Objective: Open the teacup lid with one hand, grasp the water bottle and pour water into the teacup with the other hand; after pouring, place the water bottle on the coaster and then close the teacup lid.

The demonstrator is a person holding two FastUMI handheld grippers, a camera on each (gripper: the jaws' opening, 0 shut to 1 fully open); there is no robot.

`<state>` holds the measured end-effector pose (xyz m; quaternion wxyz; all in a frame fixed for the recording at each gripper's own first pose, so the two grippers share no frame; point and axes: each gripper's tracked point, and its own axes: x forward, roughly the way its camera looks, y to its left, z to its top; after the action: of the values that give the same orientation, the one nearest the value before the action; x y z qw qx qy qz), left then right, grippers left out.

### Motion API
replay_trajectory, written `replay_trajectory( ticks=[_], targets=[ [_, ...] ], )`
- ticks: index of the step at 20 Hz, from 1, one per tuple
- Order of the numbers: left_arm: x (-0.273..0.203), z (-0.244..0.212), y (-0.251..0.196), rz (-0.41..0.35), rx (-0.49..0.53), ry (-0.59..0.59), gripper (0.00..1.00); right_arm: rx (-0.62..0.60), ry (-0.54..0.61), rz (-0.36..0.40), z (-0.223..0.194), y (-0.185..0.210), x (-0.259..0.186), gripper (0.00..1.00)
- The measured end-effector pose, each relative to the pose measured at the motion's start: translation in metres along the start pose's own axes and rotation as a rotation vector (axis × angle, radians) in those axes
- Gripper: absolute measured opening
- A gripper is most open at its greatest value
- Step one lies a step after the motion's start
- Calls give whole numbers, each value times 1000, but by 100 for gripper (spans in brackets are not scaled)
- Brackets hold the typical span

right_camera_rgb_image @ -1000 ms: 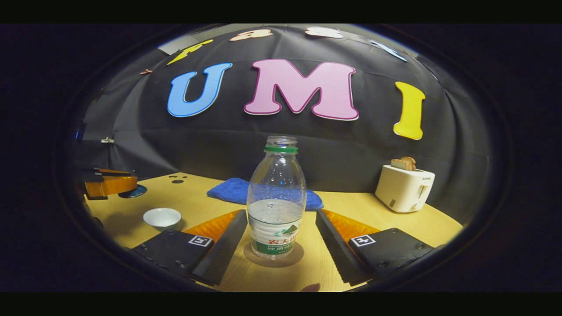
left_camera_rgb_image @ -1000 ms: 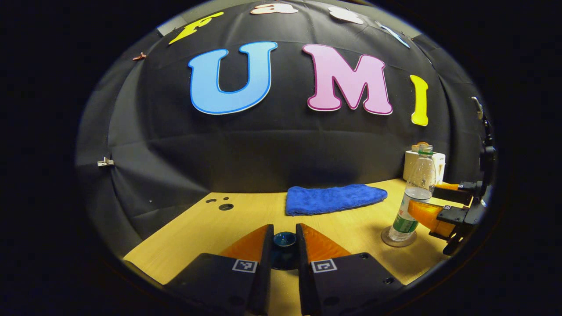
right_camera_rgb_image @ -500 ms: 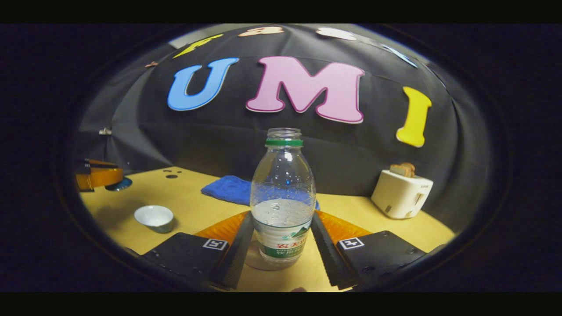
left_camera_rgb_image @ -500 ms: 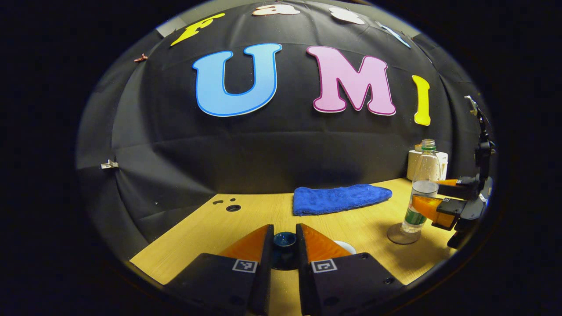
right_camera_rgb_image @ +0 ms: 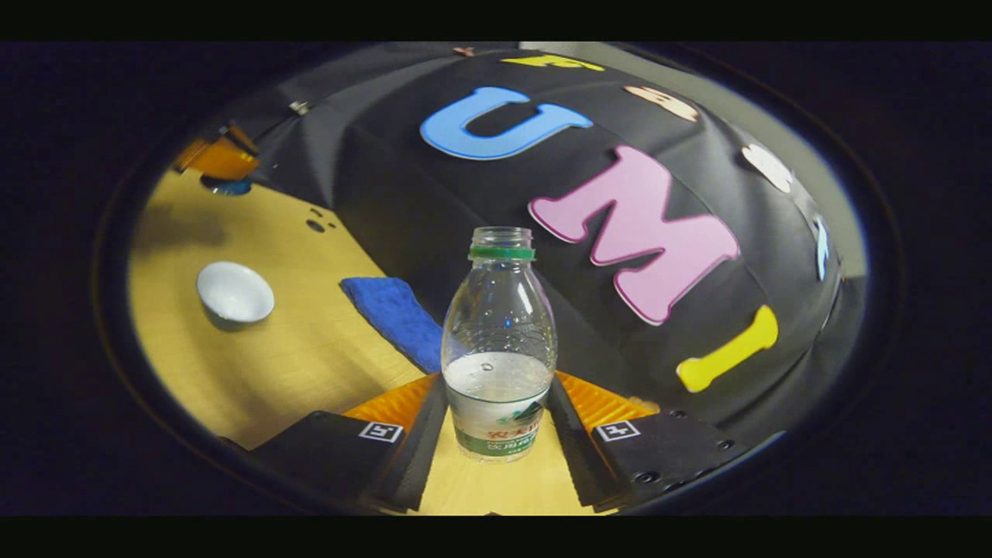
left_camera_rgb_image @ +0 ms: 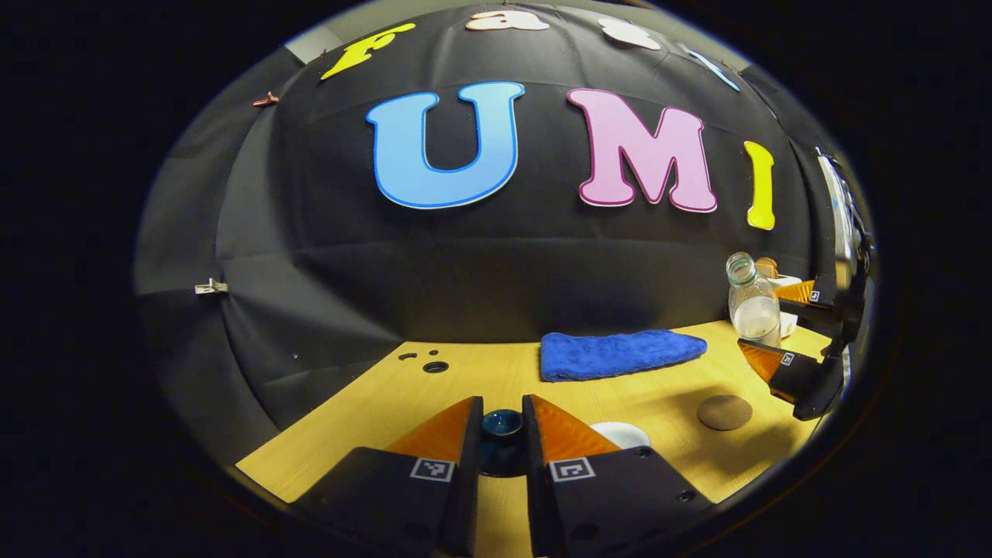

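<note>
My left gripper (left_camera_rgb_image: 502, 408) is shut on the dark blue teacup lid (left_camera_rgb_image: 502, 423) and holds it above the wooden table (left_camera_rgb_image: 465, 384). The white teacup (left_camera_rgb_image: 622, 432) stands open just right of it, partly behind my finger. In the right gripper view the cup (right_camera_rgb_image: 234, 292) lies far left, with the lid (right_camera_rgb_image: 228, 186) beyond it. My right gripper (right_camera_rgb_image: 498, 381) is shut on the clear, uncapped water bottle (right_camera_rgb_image: 500, 341), about a third full. The bottle (left_camera_rgb_image: 752, 304) hangs tilted in the air at the right, above the bare brown coaster (left_camera_rgb_image: 724, 411).
A folded blue cloth (left_camera_rgb_image: 620, 353) lies at the back of the table, between cup and coaster. A white toaster (left_camera_rgb_image: 781, 280) peeks out behind the bottle. Small dark holes (left_camera_rgb_image: 434, 366) mark the table's back left.
My right gripper closed on the bottle, then lifted it off the coaster and tilted it leftward. My left gripper kept hold of the lid, shifting only slightly.
</note>
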<state>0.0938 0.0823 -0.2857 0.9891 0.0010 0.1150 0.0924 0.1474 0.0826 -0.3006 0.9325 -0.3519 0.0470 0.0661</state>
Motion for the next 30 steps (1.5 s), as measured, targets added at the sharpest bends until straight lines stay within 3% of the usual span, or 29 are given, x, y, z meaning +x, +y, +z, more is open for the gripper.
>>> replay_trajectory(
  ticks=[4,5,6,7,10,11,13,15,20,21,22,23,29,30],
  targets=[
    [-5,-3,16,30,-10,4,30,-209,-33,28,10,19,1,74],
    [-6,-3,19,37,-12,5,25,-242,-34,34,10,23,0,74],
    [-7,-4,22,44,-14,4,25,-263,-36,42,10,28,-2,74],
    [-7,-5,25,50,-15,4,35,-282,-36,48,11,28,-3,72],
    [-9,-6,31,59,-15,5,24,-360,-43,62,13,36,1,74],
    [-10,-6,33,60,-16,6,30,-385,-48,64,14,39,4,74],
    [-10,-7,37,65,-16,5,25,-423,-53,74,17,45,3,74],
    [-11,-7,39,69,-18,3,30,-469,-52,88,16,48,7,74],
    [-14,-10,43,71,-12,3,30,-594,-75,112,19,62,2,74],
    [-14,-11,45,71,-13,4,25,-619,-83,112,20,64,0,74],
    [-16,-11,47,72,-14,4,30,-639,-89,110,20,67,-1,74],
    [-16,-13,50,74,-14,6,25,-662,-97,114,21,69,-1,74],
    [-19,-19,60,91,-16,5,30,-790,-138,120,21,80,-8,74],
    [-19,-20,62,93,-17,5,25,-806,-144,122,19,82,-11,73]
  ],
)
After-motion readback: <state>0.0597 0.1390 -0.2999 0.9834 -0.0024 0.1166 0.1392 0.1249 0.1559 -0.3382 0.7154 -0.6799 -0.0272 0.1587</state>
